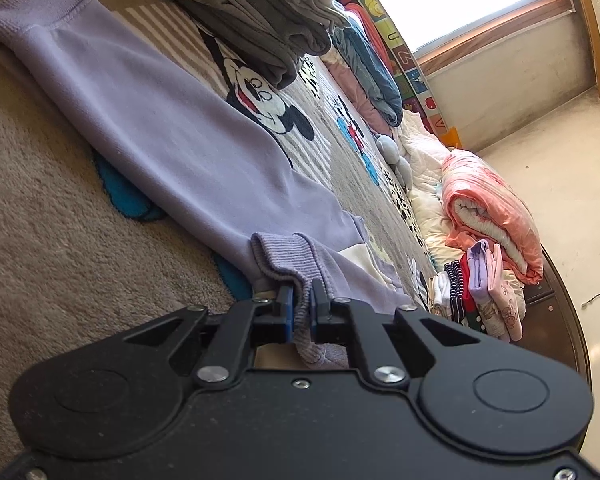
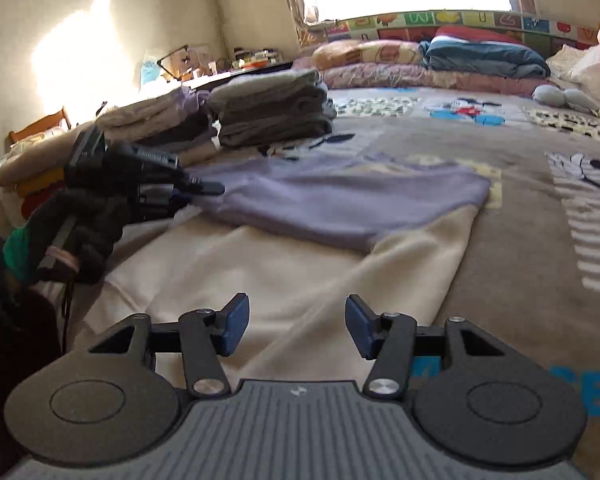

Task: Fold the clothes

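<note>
The lilac sweatshirt [image 1: 172, 136] lies spread on the cartoon-print blanket [image 1: 52, 216] that covers the bed, one sleeve stretched out long toward its ribbed cuff, and the left gripper [image 1: 302, 304] has its blue pads clenched on a ribbed edge of that garment, the knit bunched between them. Holding by the rib makes sense to me: it is the firmest part of the cloth and lets the rest trail flat when carried over. From the other side, the purple part lies doubled across a cream panel [image 2: 284, 276], which I take to be the same garment's lower half, though the blur there leaves me unsure. The right gripper [image 2: 294, 326] hangs low over that cream cloth with its jaws wide apart and nothing between them, placed, I would guess, to pin or catch the near edge. Behind, stacks of folded grey clothes [image 2: 272, 112] sit at the far side of the bed, well apart from the work, which keeps the middle free for laying a piece flat.
</note>
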Motion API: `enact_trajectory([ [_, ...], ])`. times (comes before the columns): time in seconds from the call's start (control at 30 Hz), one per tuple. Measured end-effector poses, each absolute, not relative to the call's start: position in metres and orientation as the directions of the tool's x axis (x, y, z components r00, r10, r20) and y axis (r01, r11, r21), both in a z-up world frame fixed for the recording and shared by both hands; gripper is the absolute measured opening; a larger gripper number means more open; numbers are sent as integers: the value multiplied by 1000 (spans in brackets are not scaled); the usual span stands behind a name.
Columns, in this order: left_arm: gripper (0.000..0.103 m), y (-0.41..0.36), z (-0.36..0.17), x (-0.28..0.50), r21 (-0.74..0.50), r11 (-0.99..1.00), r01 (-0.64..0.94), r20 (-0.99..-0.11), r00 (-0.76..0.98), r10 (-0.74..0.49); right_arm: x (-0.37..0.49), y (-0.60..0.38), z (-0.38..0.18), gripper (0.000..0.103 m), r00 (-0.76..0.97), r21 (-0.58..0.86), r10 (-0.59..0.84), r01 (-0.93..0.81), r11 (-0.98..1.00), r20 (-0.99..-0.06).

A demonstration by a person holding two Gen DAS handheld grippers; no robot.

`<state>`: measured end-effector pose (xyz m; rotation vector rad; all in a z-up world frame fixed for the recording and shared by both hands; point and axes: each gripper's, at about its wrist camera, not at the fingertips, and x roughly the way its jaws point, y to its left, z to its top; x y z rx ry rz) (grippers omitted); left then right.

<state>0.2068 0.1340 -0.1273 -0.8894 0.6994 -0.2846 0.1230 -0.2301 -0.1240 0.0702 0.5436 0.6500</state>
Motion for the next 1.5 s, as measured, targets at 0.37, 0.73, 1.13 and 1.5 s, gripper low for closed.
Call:
enact_trajectory([
  [0.37,5,122,-115,199,-742,670,10,-425,766,-483,62,-235,-155,55,625,269,611,-558,785,-486],
  [0.73,4,64,-50,154,-583,731,355,-272,763,-587,116,-301,-144,69,692,692,692,-396,603,-206],
  [1.13,4,-16,-42,115,-233,725,648,-316,654,-687,285,-321,-177,83,672,929,729,-173,328,-131],
  [1.5,4,-56,-60,92,33,639,768,-408,594,-693,330,-330,-211,86,666,975,741,-99,197,-82],
])
